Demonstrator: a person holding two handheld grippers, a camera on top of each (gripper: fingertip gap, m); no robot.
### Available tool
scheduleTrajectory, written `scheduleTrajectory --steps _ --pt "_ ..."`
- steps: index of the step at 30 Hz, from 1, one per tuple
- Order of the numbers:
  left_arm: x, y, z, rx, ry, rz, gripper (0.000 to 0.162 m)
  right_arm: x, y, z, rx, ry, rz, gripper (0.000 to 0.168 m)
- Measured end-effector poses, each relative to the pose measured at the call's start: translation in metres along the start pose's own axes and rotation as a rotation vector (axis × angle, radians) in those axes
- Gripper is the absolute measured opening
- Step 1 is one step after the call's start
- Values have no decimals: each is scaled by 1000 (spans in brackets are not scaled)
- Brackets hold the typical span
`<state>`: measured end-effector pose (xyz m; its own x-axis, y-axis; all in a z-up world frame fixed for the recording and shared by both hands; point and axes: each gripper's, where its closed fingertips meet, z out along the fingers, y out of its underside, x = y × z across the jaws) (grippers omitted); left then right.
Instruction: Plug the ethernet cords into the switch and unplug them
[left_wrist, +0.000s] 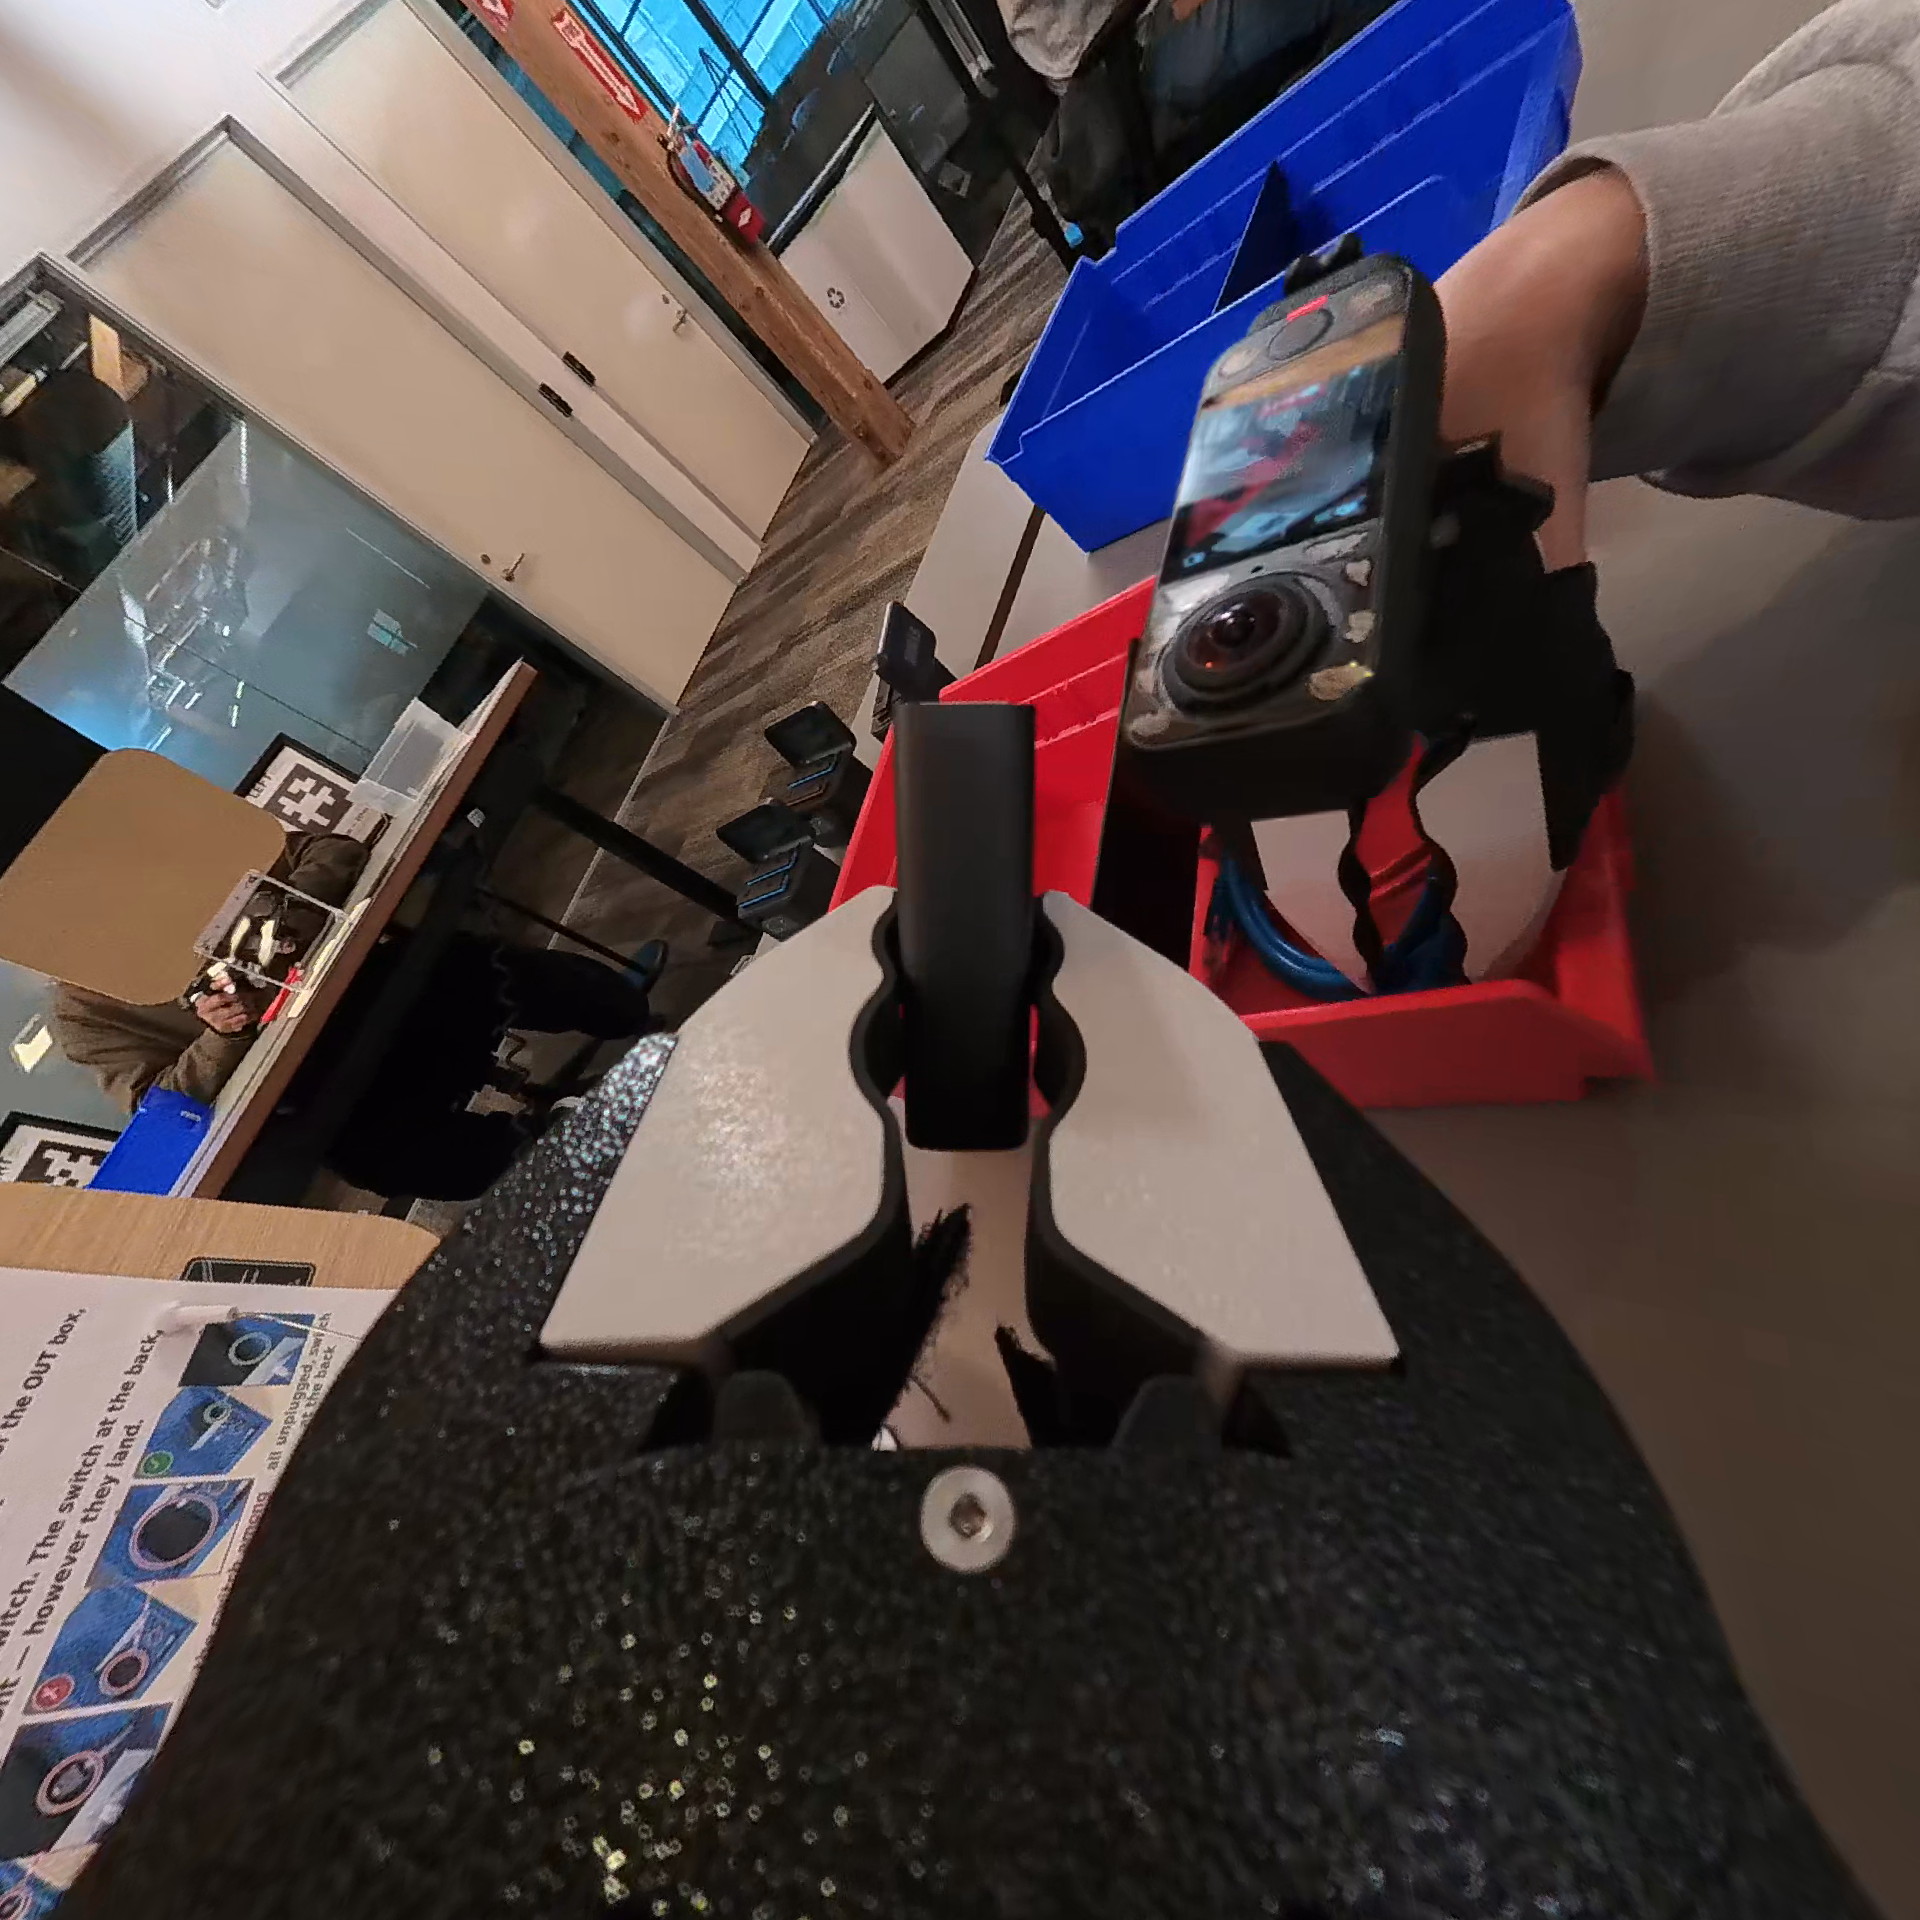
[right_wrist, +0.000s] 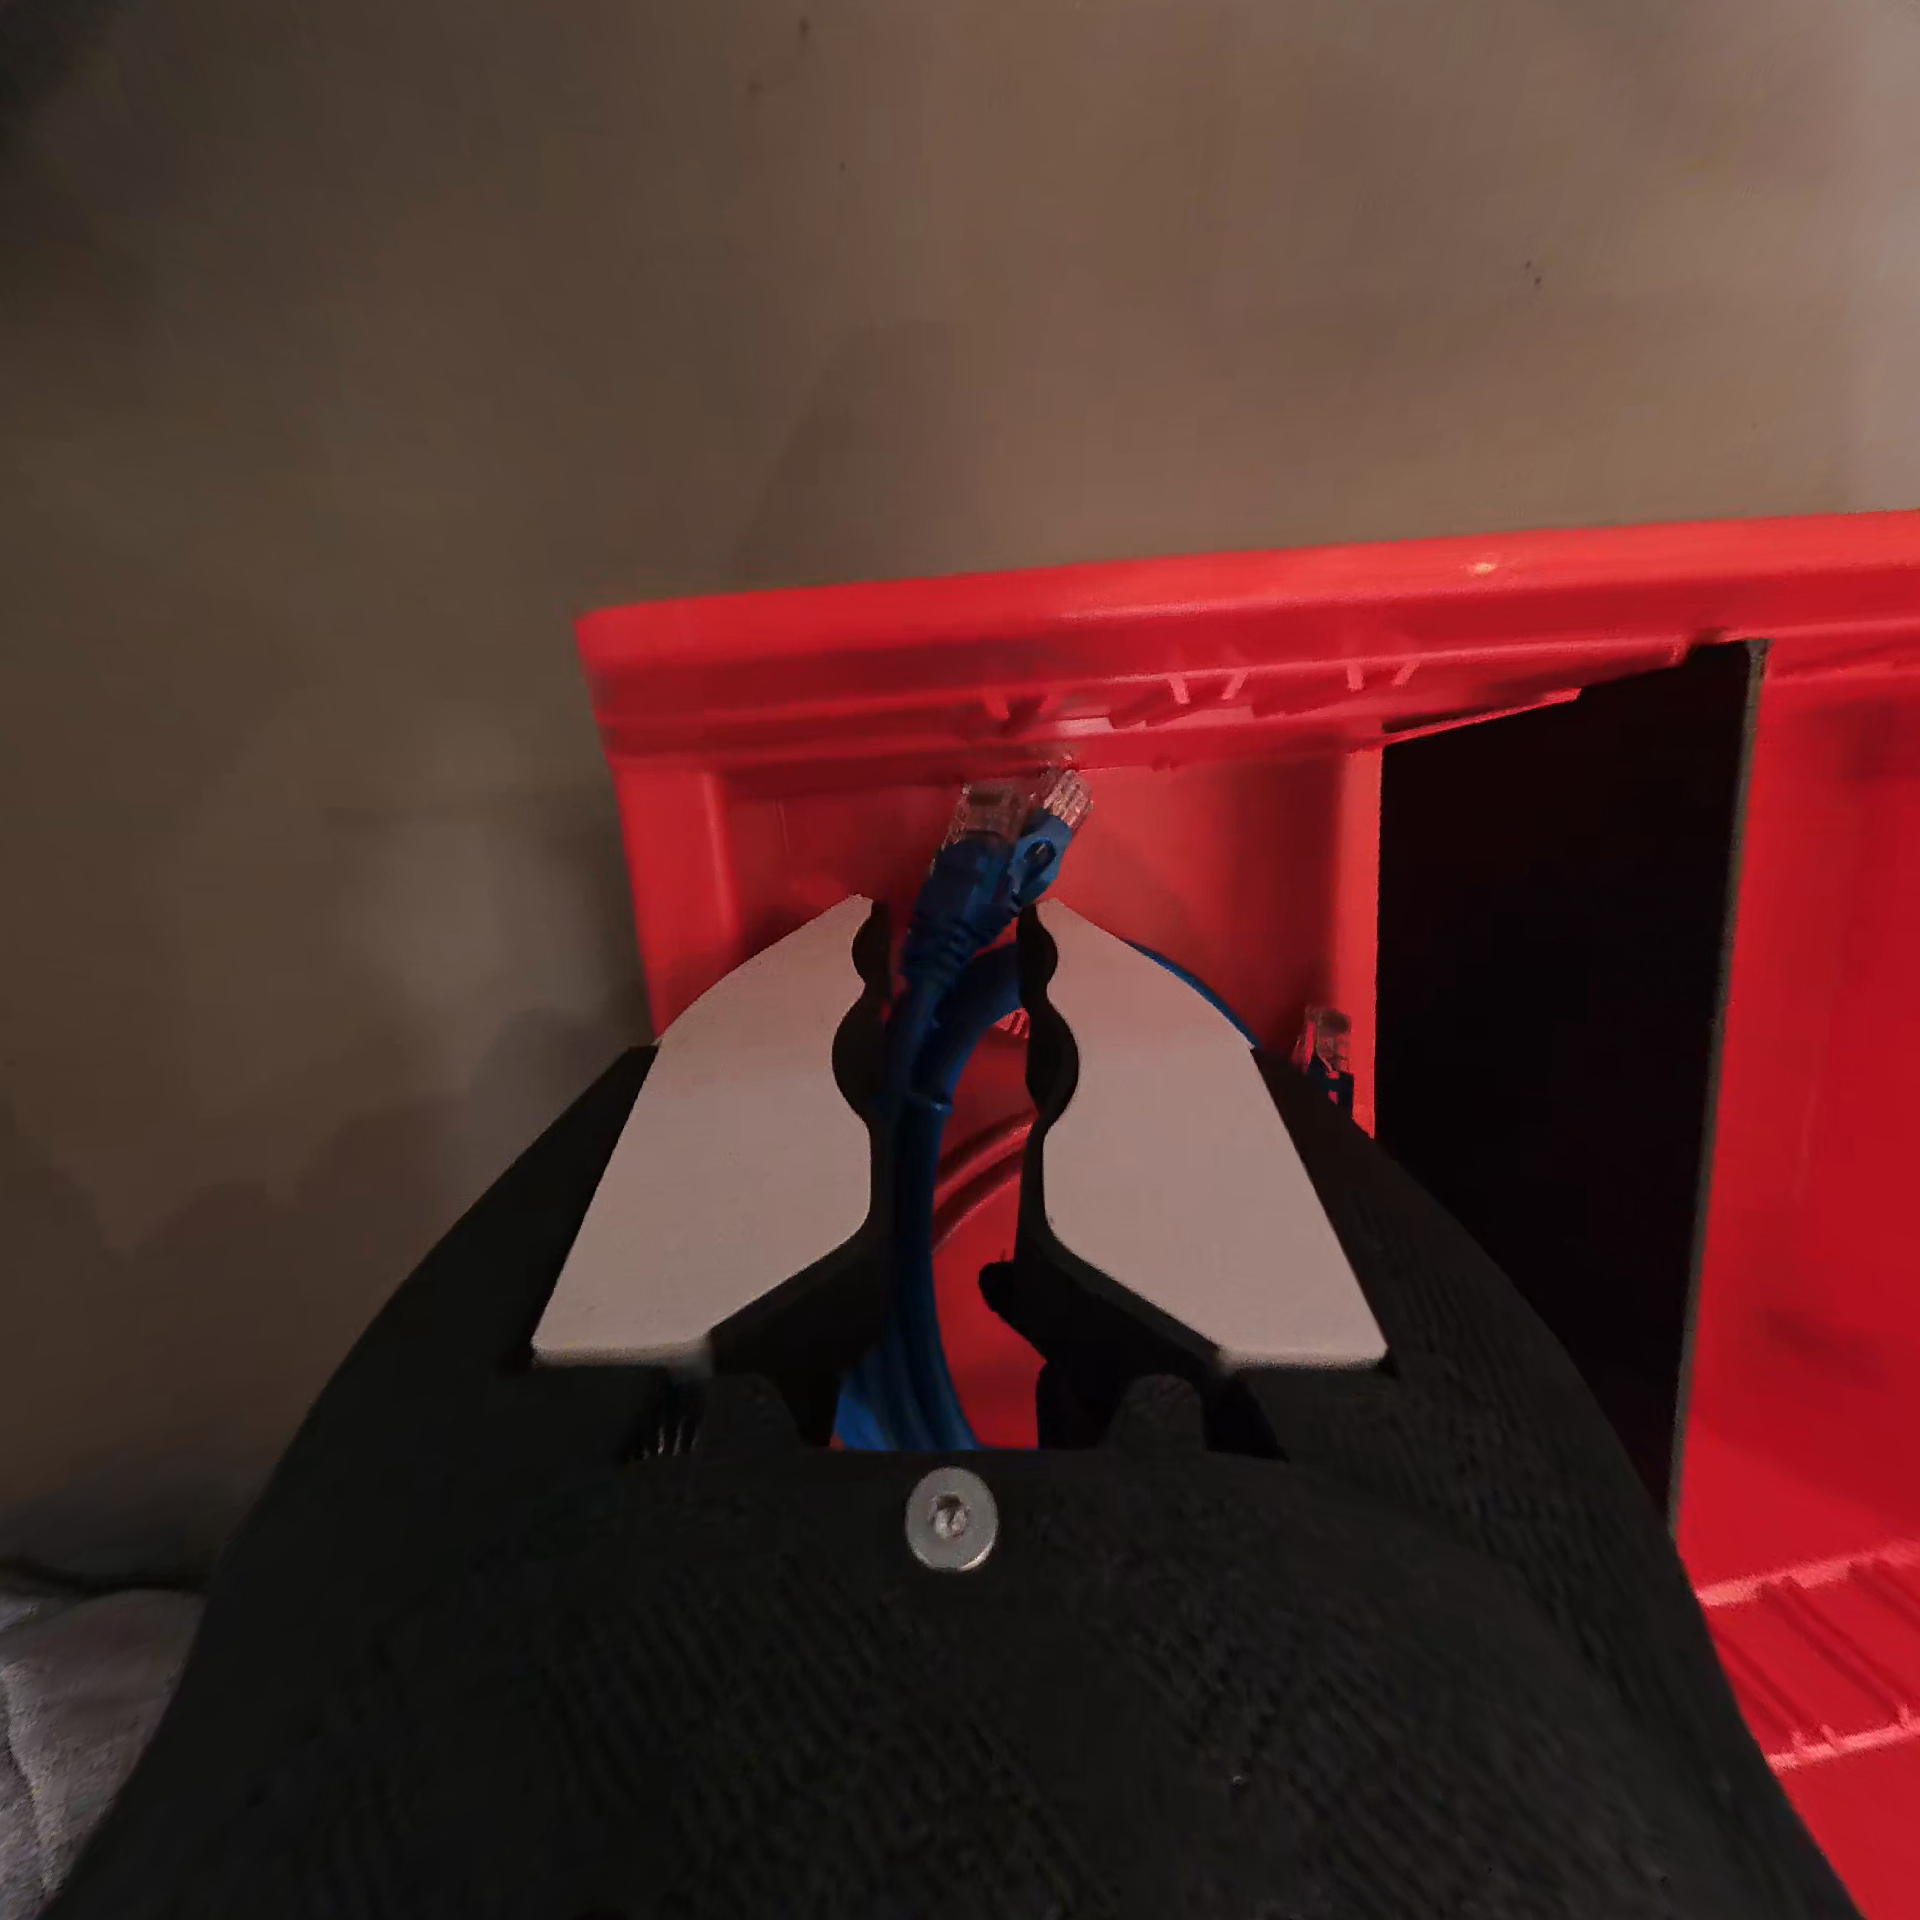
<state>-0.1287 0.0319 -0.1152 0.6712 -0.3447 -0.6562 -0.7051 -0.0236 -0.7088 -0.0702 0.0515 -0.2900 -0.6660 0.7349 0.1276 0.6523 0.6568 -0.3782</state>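
Observation:
My left gripper (left_wrist: 966, 920) is shut on a black oblong block (left_wrist: 961, 821) that stands up between its fingers, in front of the red bin (left_wrist: 1455, 1039). My right gripper (right_wrist: 951, 914) is shut on a bundle of blue network cable (right_wrist: 935, 1039) inside the red bin (right_wrist: 1143, 623). The cable's clear plugs (right_wrist: 1023, 805) stick out past the fingertips near the bin's wall. In the left wrist view a person's hand holds the right gripper (left_wrist: 1387, 904), with its camera (left_wrist: 1278, 520) on top, down in the bin by blue cable (left_wrist: 1288, 940).
A black divider (right_wrist: 1538, 1039) splits the red bin. A blue bin (left_wrist: 1195, 416) stands behind it on the grey table. Several small black devices (left_wrist: 790, 831) lie at the table's far edge. A printed picture sheet (left_wrist: 125, 1507) lies at the near left. A person (left_wrist: 208, 997) sits at another desk. My hands' fingertips stand some 20 cm from each other.

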Motion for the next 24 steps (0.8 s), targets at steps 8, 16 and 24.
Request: scheduleTrajectory --steps 8,16,24 --pt "1 -1 0 1 0 3 21 0 4 9 -70 25 -22 21" --pt "1 -1 2 2 -5 18 21 13 -5 -7 9 110 -41 16" --pt "-2 -12 3 60 -38 55 21 53 -20 -98 359 428 -37 11"
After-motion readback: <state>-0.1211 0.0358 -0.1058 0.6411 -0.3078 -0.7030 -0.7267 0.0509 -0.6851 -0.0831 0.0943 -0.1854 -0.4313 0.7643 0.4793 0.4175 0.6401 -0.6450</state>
